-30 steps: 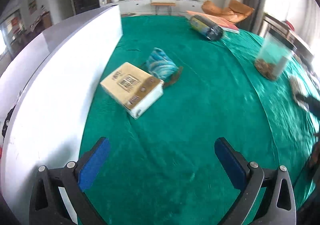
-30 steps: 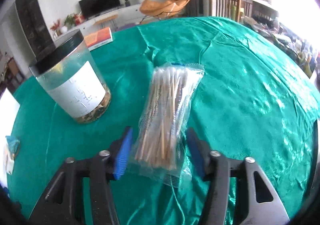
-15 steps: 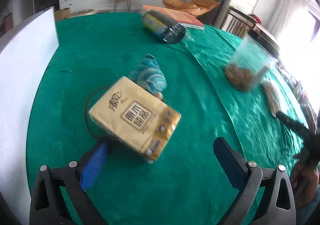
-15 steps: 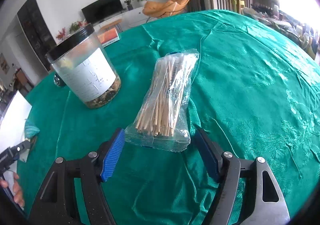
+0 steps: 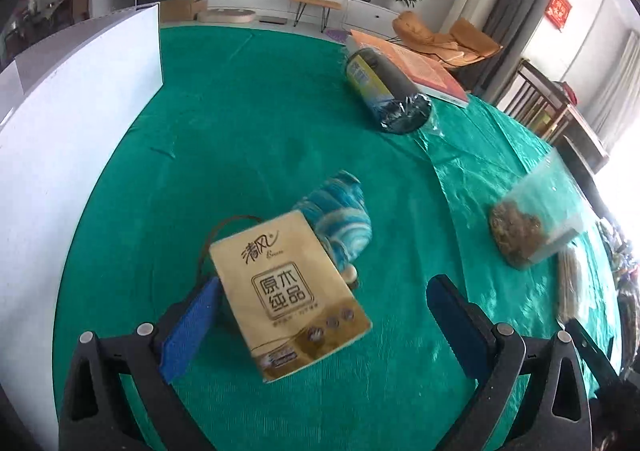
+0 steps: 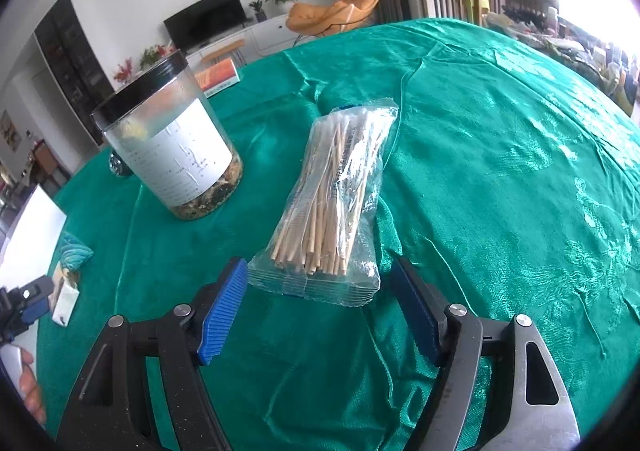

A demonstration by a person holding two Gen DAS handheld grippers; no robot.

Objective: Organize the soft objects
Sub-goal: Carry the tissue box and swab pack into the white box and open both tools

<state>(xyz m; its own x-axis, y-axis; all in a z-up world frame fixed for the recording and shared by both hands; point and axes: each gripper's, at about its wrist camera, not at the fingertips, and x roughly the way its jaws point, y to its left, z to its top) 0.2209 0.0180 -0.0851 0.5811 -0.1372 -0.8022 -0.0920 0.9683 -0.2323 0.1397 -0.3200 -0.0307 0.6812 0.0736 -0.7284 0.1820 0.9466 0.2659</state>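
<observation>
Two open tongs hang over soft packs on a green table.

The left gripper has its blue pads spread wide, and the yellow tissue pack lies flat on the green cloth between them, close to the left pad but not pinched. A blue striped pouch touches the pack's far end, at about one o'clock from it. A dark roll in plastic lies far off at twelve o'clock. The right gripper is spread too, and the near end of the clear bag of cotton swabs sits between its pads, not squeezed. A jar with a black lid stands at ten o'clock from the bag.
</observation>
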